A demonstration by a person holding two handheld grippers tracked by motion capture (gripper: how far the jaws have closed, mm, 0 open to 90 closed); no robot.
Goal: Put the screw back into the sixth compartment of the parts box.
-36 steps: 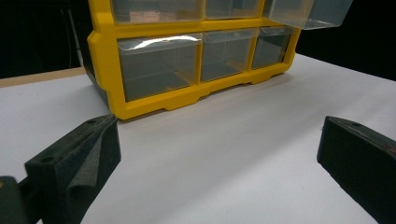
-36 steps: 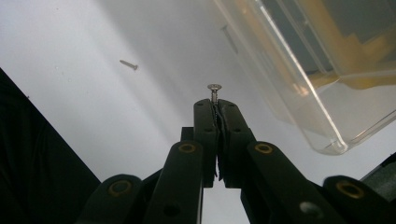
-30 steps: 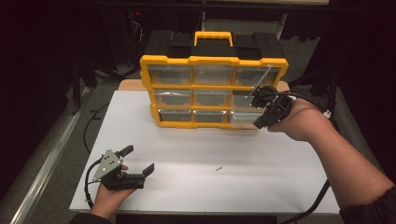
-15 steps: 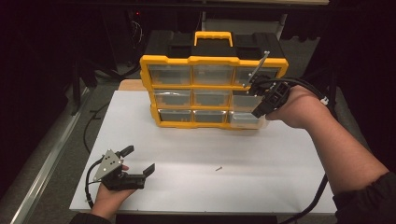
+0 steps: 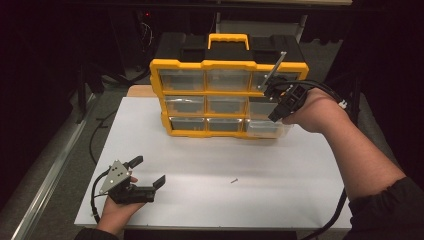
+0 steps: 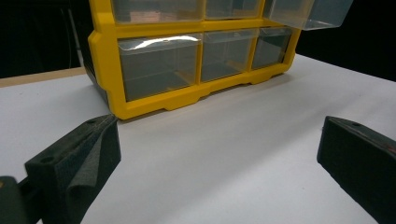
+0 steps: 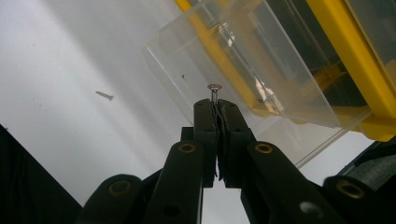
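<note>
A yellow organizer (image 5: pixel 227 64) with clear drawers stands upright at the back of the white table (image 5: pixel 200 160). Its bottom-right drawer (image 5: pixel 267 127) is pulled out. My right gripper (image 5: pixel 274 118) hovers just above that drawer, shut on a small screw (image 7: pixel 214 87) whose head pokes past the tips. In the right gripper view the gripper (image 7: pixel 215 103) points down at the open drawer (image 7: pixel 261 70). A second loose screw (image 5: pixel 233 181) lies on the table. My left gripper (image 5: pixel 147 171) rests open at the front left, its jaws wide apart and facing the organizer (image 6: pixel 154 100).
A black case with a yellow handle (image 5: pixel 228 41) sits behind the organizer. The table's front edge runs close to the left hand. The loose screw (image 7: pixel 103 95) lies on bare white table between the two hands. Cables trail off both grippers.
My right gripper has lifted a little with the screw, from the bottom drawer row to the middle row. The left gripper has stayed still.
</note>
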